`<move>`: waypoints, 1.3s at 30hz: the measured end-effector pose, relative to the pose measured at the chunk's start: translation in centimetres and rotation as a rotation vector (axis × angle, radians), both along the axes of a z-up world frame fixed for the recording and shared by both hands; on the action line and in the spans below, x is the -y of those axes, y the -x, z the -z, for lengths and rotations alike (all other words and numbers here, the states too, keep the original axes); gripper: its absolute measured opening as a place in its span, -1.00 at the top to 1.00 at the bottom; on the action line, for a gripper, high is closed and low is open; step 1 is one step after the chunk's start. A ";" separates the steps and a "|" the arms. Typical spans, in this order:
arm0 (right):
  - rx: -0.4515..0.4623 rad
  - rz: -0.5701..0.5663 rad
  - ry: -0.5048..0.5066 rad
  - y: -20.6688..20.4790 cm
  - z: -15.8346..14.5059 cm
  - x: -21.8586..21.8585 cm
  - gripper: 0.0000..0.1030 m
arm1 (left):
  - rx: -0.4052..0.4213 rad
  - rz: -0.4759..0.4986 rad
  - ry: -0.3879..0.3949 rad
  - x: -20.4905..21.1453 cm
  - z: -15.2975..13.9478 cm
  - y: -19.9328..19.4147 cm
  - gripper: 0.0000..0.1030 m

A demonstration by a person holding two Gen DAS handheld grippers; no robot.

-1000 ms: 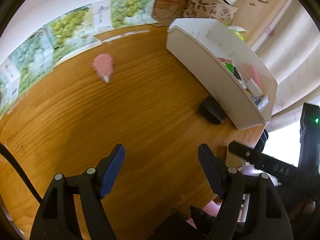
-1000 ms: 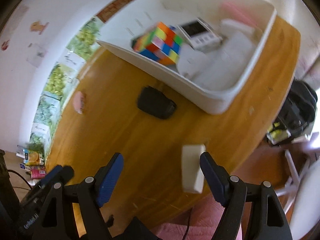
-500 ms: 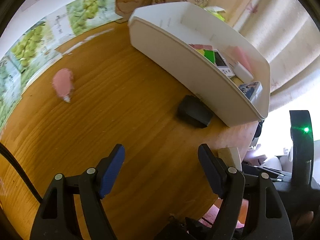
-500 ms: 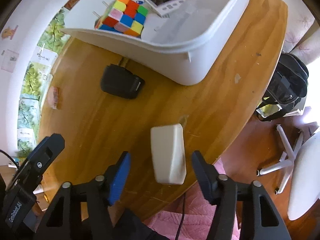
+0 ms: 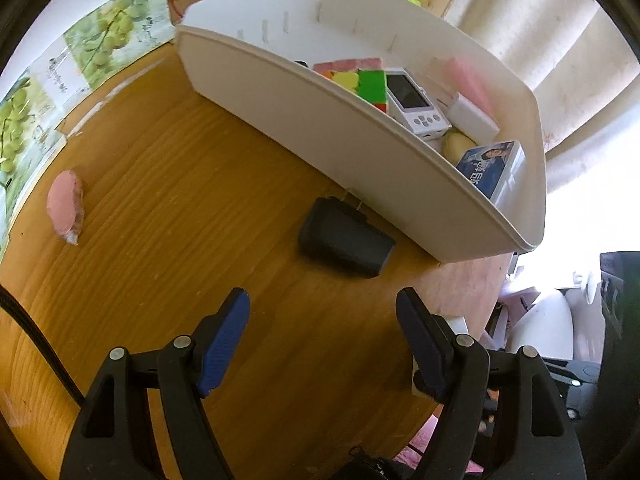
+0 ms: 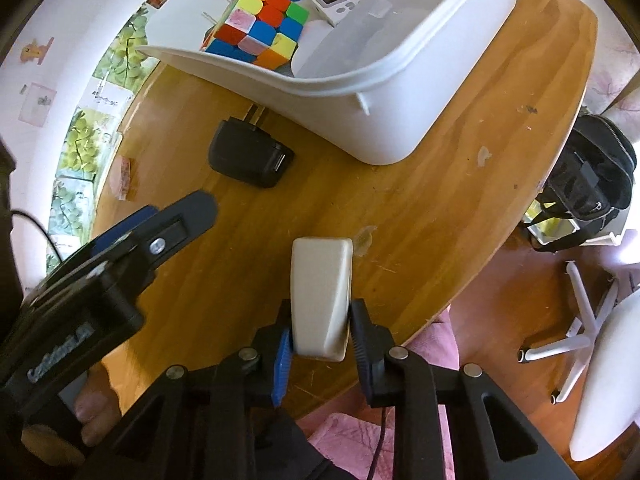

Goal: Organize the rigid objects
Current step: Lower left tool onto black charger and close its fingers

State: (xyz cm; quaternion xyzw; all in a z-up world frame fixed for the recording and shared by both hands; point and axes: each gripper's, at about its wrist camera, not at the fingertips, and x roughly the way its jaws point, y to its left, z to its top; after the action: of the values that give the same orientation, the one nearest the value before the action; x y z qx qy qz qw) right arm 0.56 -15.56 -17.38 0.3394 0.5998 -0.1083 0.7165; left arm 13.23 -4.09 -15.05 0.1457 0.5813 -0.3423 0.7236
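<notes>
**Right tongs clamped on the white block**

My right gripper [image 6: 320,344] is closed on the white block [image 6: 322,292] near the wooden table [image 6: 440,200] edge. My left gripper [image 5: 324,344] hangs wide, nothing between its pads, just short of the black charger [image 5: 344,242], which lies beside the white bin [image 5: 304,100].

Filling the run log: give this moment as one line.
right gripper: shut on cream plastic block | left gripper: open, empty | black charger: on table beside white bin
</notes>
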 end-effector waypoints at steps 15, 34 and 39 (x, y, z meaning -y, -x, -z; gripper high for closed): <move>0.007 -0.140 -0.069 0.3 -1.1 3.3 0.48 | -0.016 -0.029 -0.061 4.7 1.8 -1.3 -0.59; 0.009 -0.197 -0.061 0.0 -1.9 4.6 0.48 | -0.025 -0.138 -0.063 5.2 3.5 -3.0 -0.33; 0.017 -0.193 -0.043 0.3 -2.6 4.3 0.48 | -0.022 -0.155 -0.042 4.8 3.4 -3.2 -0.33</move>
State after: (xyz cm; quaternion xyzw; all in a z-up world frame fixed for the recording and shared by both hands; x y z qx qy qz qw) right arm 0.29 -19.86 -14.76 0.2961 0.6257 -0.0228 0.7213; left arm 16.39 -8.87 -18.49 0.1115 0.6058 -0.2744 0.7385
